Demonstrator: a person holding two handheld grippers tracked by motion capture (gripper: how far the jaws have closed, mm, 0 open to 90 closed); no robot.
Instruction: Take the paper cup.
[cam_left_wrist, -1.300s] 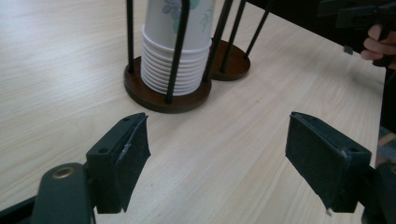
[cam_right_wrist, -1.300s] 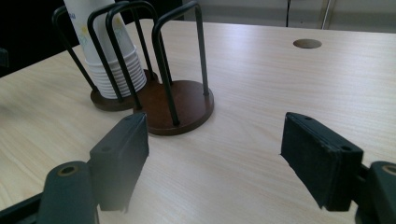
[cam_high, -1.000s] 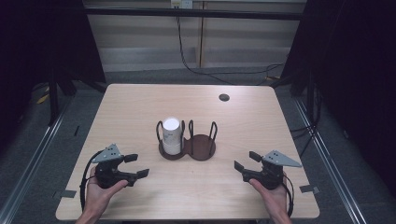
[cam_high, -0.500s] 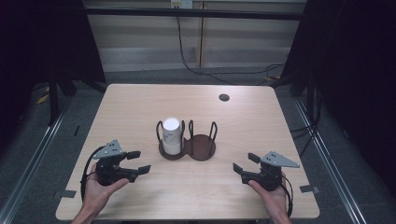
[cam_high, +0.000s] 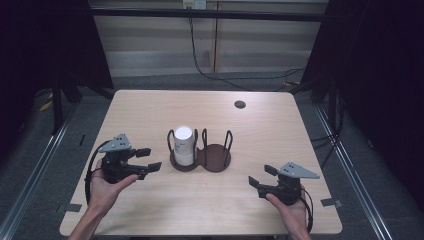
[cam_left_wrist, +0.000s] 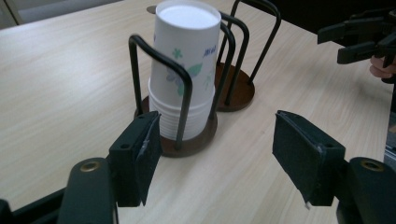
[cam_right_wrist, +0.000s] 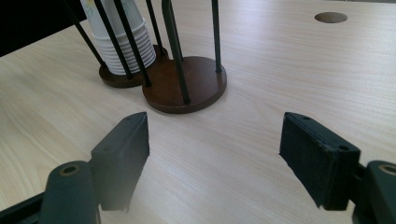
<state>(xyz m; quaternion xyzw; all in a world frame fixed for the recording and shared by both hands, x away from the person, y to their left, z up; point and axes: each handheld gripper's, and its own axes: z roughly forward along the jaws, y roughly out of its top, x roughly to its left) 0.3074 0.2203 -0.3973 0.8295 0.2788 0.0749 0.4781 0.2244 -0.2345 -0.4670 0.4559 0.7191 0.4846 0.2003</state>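
A round dark grommet (cam_high: 240, 104) sits in the wooden table (cam_high: 280, 135) far edge.

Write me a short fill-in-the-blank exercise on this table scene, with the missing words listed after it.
1. The stack of paper cups stands upside down in the ____ ring of the two-ring cup holder, as the high view shows it.
2. The holder's other ring is ____.
3. The left gripper has nothing between its jaws, which have just been ____.
4. Both grippers are held by a person's ____.

Missing words: left; empty; closing; hands
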